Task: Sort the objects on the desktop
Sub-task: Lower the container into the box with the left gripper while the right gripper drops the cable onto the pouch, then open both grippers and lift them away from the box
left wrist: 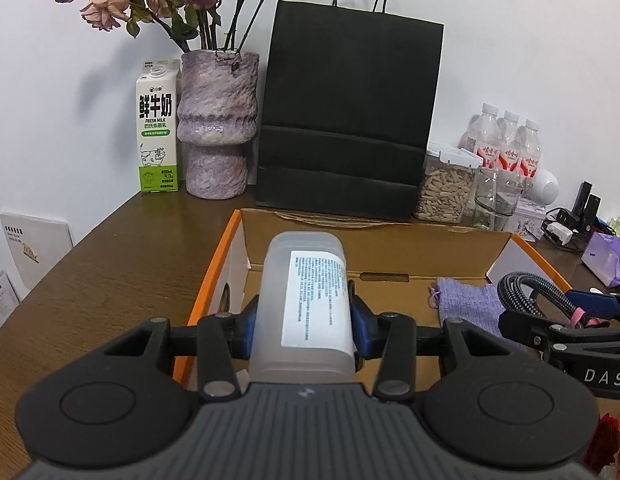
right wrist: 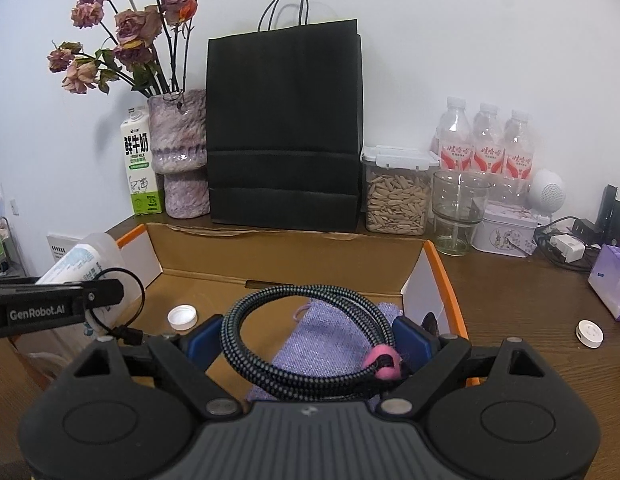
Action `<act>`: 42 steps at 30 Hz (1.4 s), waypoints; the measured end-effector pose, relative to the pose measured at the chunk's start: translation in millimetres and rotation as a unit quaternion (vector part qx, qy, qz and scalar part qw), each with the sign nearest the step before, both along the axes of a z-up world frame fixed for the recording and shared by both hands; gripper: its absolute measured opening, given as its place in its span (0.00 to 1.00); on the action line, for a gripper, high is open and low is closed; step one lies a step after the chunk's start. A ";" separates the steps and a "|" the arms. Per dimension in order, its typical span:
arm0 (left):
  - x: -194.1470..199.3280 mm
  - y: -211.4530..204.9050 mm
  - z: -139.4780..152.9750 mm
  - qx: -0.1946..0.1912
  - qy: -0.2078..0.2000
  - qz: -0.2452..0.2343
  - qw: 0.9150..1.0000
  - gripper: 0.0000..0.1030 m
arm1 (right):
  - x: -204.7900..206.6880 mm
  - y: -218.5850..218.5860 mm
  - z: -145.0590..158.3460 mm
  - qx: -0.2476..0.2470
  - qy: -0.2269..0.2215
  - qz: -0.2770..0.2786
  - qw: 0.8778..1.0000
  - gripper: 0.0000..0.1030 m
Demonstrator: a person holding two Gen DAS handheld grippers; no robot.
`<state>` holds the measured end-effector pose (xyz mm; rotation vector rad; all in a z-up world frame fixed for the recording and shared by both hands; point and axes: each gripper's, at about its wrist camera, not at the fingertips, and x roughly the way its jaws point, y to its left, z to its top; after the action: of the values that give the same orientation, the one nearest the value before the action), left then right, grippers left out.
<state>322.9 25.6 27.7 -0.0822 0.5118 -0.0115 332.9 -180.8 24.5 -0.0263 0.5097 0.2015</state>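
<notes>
The left gripper (left wrist: pixel 304 320) is clamping a translucent white bottle (left wrist: pixel 306 300) over the open cardboard box (left wrist: pixel 374 256), while the right gripper (right wrist: pixel 306 340) is gripping a coiled braided cable (right wrist: pixel 310 332) above it. Inside the box are lying a purple knit pouch (right wrist: pixel 330 344) and a white cap (right wrist: pixel 182 316). Behind it, a clear lidded jar (right wrist: pixel 396 200) is holding pale seeds.
</notes>
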 end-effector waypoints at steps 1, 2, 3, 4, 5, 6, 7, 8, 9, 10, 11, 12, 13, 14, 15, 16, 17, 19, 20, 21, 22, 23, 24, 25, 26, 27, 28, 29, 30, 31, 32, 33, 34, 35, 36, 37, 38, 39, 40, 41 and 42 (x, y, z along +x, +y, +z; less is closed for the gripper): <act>0.3 -0.4 -0.3 0.001 0.001 0.000 1.000 0.43 | -0.2 0.0 -0.1 -0.001 0.000 0.000 1.000 0.86; 0.2 -0.6 -0.8 0.002 0.002 0.000 1.000 0.43 | -0.3 0.0 -0.3 -0.001 0.001 0.000 1.000 0.86; 0.3 -0.7 -1.3 0.002 0.002 0.000 1.000 0.43 | -0.6 -0.2 -0.6 -0.002 0.001 0.000 1.000 0.86; 0.3 -0.7 -1.6 0.002 0.002 0.000 1.000 0.43 | -0.7 -0.3 -0.8 -0.002 0.002 -0.001 1.000 0.86; 0.6 -0.6 -1.8 0.002 0.003 -0.001 1.000 0.43 | -0.8 -0.5 -1.1 -0.003 0.002 -0.001 1.000 0.86; 0.6 -0.6 -2.0 0.002 0.004 0.000 1.000 0.43 | -0.8 -0.6 -1.4 -0.003 0.003 -0.001 1.000 0.86; 0.6 -0.6 -2.1 0.003 0.004 0.000 1.000 0.43 | -0.4 -0.5 -1.1 -0.003 0.003 -0.002 1.000 0.86; 0.4 -0.6 -2.3 0.003 0.003 -0.001 1.000 0.43 | -0.3 -0.8 -1.0 -0.003 0.003 -0.002 1.000 0.86; 0.1 -0.8 -2.4 0.004 0.003 -0.002 1.000 0.43 | -0.4 -0.8 -1.0 -0.003 0.003 -0.001 1.000 0.85; -0.6 -1.1 -2.6 0.005 0.002 -0.002 1.000 0.43 | -0.4 -0.9 -1.1 -0.003 0.003 -0.001 1.000 0.85; -1.1 -1.6 -2.4 0.007 0.000 -0.002 1.000 0.44 | -0.3 -0.7 -1.0 -0.003 0.003 -0.002 1.000 0.85; -1.6 -1.8 -1.9 0.009 -0.002 -0.002 1.000 0.43 | -0.2 -0.7 -1.2 -0.003 0.004 -0.002 1.000 0.85; -2.1 -2.1 -1.1 0.011 -0.006 -0.002 1.000 0.43 | 0.1 -0.8 -1.7 -0.004 0.005 -0.002 1.000 0.85; -2.9 -2.6 -0.4 0.013 -0.009 -0.002 1.000 0.43 | 0.3 -0.8 -2.1 -0.005 0.006 -0.001 1.000 0.85; -3.2 -3.2 0.0 0.016 -0.010 -0.001 1.000 0.44 | 0.5 -0.5 -2.7 -0.005 0.008 -0.001 1.000 0.85; -3.1 -3.7 -0.1 0.019 -0.010 -0.001 1.000 0.48 | 1.0 -0.6 -3.3 -0.005 0.012 0.001 1.000 0.85; -3.1 -3.8 -0.3 0.020 -0.010 0.001 1.000 0.54 | 1.0 -1.1 -3.8 -0.003 0.013 0.001 1.000 0.85; -4.2 -3.5 -0.2 0.022 -0.010 0.009 1.000 0.72 | -0.2 -2.5 -3.0 0.001 0.009 -0.002 1.000 0.89; -4.8 -3.4 0.3 0.026 -0.012 0.013 1.000 0.80 | -1.0 -3.6 -1.9 0.003 0.007 -0.005 1.000 0.92; -5.6 -2.8 1.2 0.028 -0.014 0.016 0.999 0.82 | -1.5 -4.7 -1.2 0.005 0.004 -0.008 1.000 0.97; -6.4 -2.2 2.1 0.029 -0.015 0.019 0.999 0.85 | -2.1 -6.0 -0.1 0.007 0.001 -0.010 1.000 0.98; -7.7 -1.5 3.0 0.028 -0.019 0.021 0.999 0.93 | -2.9 -7.1 0.8 0.009 0.001 -0.011 1.000 0.98; -9.0 -0.7 4.0 0.026 -0.022 0.023 0.999 0.97 | -3.2 -8.4 1.4 0.010 0.001 -0.012 1.000 0.98; -10.4 0.2 4.9 0.024 -0.026 0.024 0.999 1.00 | -3.8 -9.5 2.3 0.012 0.000 -0.014 1.000 0.98; -12.0 0.8 6.0 0.023 -0.029 0.024 0.999 1.00 | -4.9 -10.3 3.2 0.013 -0.001 -0.015 1.000 0.98; -13.2 1.2 7.2 0.022 -0.031 0.024 0.999 1.00 | -5.5 -11.1 4.1 0.014 -0.003 -0.015 1.000 0.98; -14.7 1.2 8.3 0.022 -0.033 0.026 0.999 1.00 | -6.5 -11.8 4.9 0.015 -0.004 -0.015 1.000 0.98; -16.3 1.0 9.1 0.023 -0.036 0.027 0.999 1.00 | -7.3 -12.4 5.7 0.016 -0.006 -0.016 1.000 0.98; -17.2 1.3 9.8 0.024 -0.038 0.028 0.999 1.00 | -8.4 -12.8 6.5 0.017 -0.008 -0.016 1.000 0.98; -18.6 1.5 10.4 0.025 -0.039 0.029 0.999 1.00 | -9.4 -13.1 7.3 0.017 -0.009 -0.016 1.000 0.98; -20.1 1.7 10.9 0.025 -0.041 0.030 0.998 1.00 | -10.7 -13.4 8.1 0.017 -0.010 -0.016 1.000 0.98; -21.3 2.0 11.5 0.025 -0.042 0.031 0.998 1.00 | -11.3 -13.4 9.1 0.018 -0.011 -0.016 1.000 0.98; -23.1 2.3 12.0 0.025 -0.044 0.031 0.998 1.00 | -12.7 -13.4 10.0 0.018 -0.012 -0.015 1.000 0.98; -24.5 2.8 12.7 0.024 -0.045 0.031 0.998 1.00 | -13.9 -13.3 10.7 0.018 -0.013 -0.014 1.000 0.98; -25.9 3.3 13.5 0.024 -0.046 0.031 0.998 1.00 | -15.4 -13.1 11.5 0.017 -0.014 -0.012 1.000 0.98; -27.6 3.6 14.0 0.024 -0.048 0.031 0.998 1.00 | -17.2 -12.8 12.4 0.017 -0.015 -0.011 1.000 0.99; -29.6 3.5 14.7 0.025 -0.049 0.030 0.998 1.00 | -19.1 -12.5 13.2 0.017 -0.016 -0.010 1.000 0.99; -31.1 3.4 15.3 0.026 -0.050 0.030 0.998 1.00 | -21.2 -12.0 14.0 0.015 -0.018 -0.009 1.000 0.99; -33.1 3.1 16.0 0.028 -0.052 0.029 0.998 1.00 | -23.6 -11.5 14.6 0.013 -0.020 -0.009 1.000 0.99; -35.5 2.4 16.8 0.029 -0.054 0.028 0.998 1.00 | -25.8 -11.1 15.2 0.011 -0.021 -0.008 1.000 0.99; -37.8 2.2 17.4 0.029 -0.056 0.026 0.998 1.00 | -27.9 -11.0 15.9 0.009 -0.023 -0.007 1.000 0.99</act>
<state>285.2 27.8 45.2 -0.0369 0.3970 0.0498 305.0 -191.8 40.4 -0.0105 0.4614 0.1906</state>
